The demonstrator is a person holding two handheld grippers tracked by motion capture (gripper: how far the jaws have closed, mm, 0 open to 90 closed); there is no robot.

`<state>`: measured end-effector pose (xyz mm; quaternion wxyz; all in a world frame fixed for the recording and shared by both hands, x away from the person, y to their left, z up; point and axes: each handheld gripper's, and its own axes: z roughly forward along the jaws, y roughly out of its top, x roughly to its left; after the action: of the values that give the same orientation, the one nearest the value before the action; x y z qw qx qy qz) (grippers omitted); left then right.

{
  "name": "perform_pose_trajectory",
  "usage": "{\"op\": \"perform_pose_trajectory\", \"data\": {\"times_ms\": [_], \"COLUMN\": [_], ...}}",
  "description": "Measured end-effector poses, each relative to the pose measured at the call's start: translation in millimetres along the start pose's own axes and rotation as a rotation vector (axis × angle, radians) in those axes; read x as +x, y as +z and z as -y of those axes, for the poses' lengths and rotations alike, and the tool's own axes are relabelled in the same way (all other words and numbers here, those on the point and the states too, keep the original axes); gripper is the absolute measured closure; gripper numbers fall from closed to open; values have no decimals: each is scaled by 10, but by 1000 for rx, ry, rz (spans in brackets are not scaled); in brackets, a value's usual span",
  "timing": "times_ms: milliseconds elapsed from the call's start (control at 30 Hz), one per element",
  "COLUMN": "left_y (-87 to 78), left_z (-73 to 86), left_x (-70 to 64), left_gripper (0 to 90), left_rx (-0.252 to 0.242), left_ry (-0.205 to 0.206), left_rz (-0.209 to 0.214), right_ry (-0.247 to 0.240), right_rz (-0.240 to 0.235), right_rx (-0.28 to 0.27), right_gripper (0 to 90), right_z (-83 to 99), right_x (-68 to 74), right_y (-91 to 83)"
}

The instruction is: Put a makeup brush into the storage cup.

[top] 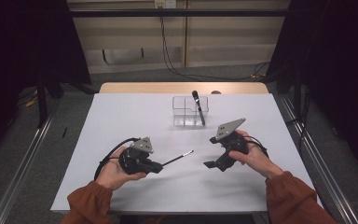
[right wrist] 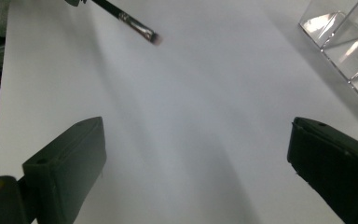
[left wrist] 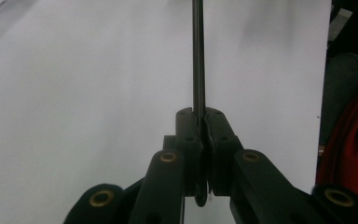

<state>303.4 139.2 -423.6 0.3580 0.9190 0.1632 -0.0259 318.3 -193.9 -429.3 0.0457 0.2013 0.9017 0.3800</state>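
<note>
Two grippers are mine. My left gripper, lower left of centre in the high view, is clamped on a thin black brush by its handle end. The brush's long axis runs up and right across the frame, its tip pointing toward my right gripper, whose jaws stand wide apart and empty just beyond it. A clear divided holder, with a dark brush leaning inside, sits above centre, nearer my right hand.
</note>
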Motion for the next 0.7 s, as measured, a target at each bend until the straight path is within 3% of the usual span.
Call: {"op": "perform_pose_trajectory", "data": {"times_ms": [67, 300, 400, 467, 700], "left_y": [1, -31, -63, -79, -67], "left_z": [25, 95, 120, 142, 186], "left_x": [17, 32, 56, 69, 44], "left_gripper": [856, 856, 856, 856, 856], "left_rx": [-3, -58, -88, -114, -147], "left_ry": [-8, -49, -64, -80, -74], "left_rz": [15, -3, -7, 21, -2], "right_ry": [17, 68, 80, 82, 87], "right_rz": [-4, 7, -6, -15, 18], "right_rx": [-10, -72, -74, -74, -118], "right_gripper": [62, 61, 72, 72, 48], "right_z": [37, 151, 202, 222, 282], "right_x": [-11, -25, -4, 13, 66], "right_y": [-15, -89, -89, -91, -155]}}
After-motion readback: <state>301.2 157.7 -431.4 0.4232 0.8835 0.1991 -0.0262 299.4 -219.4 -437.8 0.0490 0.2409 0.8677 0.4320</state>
